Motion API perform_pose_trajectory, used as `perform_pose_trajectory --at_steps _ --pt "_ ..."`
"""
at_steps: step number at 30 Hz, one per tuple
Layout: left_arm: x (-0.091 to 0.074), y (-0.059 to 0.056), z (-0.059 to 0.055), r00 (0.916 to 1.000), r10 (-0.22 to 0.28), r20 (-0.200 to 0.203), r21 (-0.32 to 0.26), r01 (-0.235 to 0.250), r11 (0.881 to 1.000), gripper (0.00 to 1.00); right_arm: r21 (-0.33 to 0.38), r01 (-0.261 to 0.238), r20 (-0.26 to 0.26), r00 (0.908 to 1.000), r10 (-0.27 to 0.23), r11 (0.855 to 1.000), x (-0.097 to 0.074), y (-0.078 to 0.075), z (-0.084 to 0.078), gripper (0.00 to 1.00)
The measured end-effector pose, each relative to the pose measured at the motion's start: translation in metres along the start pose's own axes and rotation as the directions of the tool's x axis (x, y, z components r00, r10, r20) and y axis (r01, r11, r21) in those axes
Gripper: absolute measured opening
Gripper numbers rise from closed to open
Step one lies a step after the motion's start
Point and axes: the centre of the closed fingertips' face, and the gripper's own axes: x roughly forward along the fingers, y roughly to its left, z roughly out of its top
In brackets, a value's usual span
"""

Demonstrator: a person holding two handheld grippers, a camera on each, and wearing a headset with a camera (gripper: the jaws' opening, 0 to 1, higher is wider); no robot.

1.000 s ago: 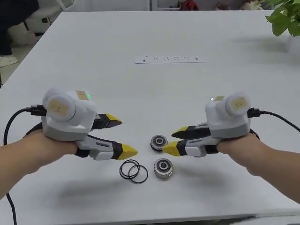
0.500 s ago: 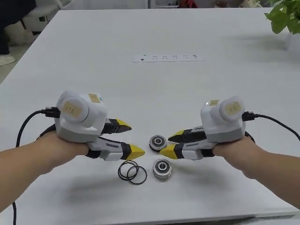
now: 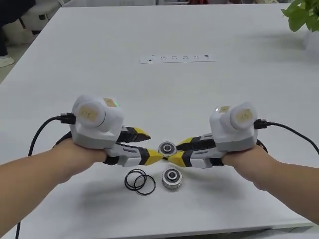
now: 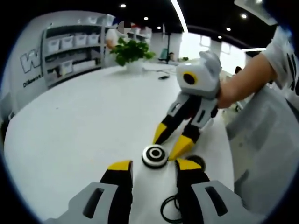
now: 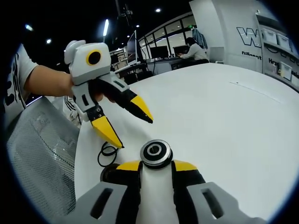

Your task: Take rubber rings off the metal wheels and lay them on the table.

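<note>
White table [image 3: 209,94] underneath. Left hand-held gripper [image 3: 152,145] spread wide, right hand-held gripper [image 3: 178,150] parted more narrowly, tips facing, nearly meeting. Round silver-and-black metal wheel [image 3: 167,148] flat between both sets of tips, unclamped. Second metal wheel [image 3: 172,177] just beside right hand-held gripper's lower jaw, toward the person. Two thin black rubber rings [image 3: 140,181], overlapping, loose beside left hand-held gripper's lower jaw.

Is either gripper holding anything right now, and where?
Nothing is held. The left gripper and right gripper are both open, tips either side of the far wheel.
</note>
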Motion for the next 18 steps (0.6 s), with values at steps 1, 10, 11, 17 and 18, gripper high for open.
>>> perform_pose_trajectory --at_steps 1,10,11,17,18 --pt "0.002 -0.001 0.000 1.0000 -0.002 0.001 -0.003 0.002 1.000 0.36 -0.002 0.000 0.001 1.0000 0.000 1.000 0.000 0.000 0.000 0.21" --pt "0.015 -0.005 0.002 0.9998 -0.017 0.008 -0.029 0.017 0.999 0.31 -0.002 0.000 0.008 1.0000 0.000 1.000 -0.001 0.001 0.000 0.21" --pt "0.016 -0.005 0.003 0.9998 -0.018 0.008 -0.030 0.018 0.999 0.30 -0.001 0.000 0.009 1.0000 0.000 1.000 -0.001 0.001 0.000 0.20" --pt "0.021 -0.006 0.003 0.9999 -0.015 -0.002 -0.010 0.015 1.000 0.26 0.004 0.001 0.014 0.9999 -0.001 1.000 -0.001 0.001 0.000 0.20" --pt "0.022 -0.006 0.003 0.9999 -0.015 -0.004 -0.013 0.015 1.000 0.25 0.004 0.001 0.015 0.9999 -0.001 1.000 -0.001 0.001 0.000 0.20"
